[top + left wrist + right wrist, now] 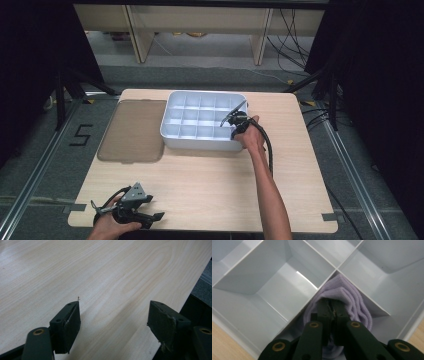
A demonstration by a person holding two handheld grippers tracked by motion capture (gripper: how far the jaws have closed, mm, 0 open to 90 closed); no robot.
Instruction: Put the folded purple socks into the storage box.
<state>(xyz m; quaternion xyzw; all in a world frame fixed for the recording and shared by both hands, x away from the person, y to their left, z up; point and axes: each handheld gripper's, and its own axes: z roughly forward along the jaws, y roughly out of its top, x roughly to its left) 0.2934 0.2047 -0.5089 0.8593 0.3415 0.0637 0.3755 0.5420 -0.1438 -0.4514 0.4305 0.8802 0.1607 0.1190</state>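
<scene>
A tinted flat lid (pixel 134 130) lies on the wooden table (pixel 210 185), just left of the tray

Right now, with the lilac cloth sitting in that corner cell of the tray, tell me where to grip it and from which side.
Grip the bunched top folds of the lilac cloth, coming straight down from above. The cell walls of the white divided tray hem it in, so only its top is free. The right gripper is already shut on those folds.

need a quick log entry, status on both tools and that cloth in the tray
Right tool shut on lilac cloth, down in a near-corner cell of the white tray. Left tool open, idle over bare table. Nothing in the way.
</scene>
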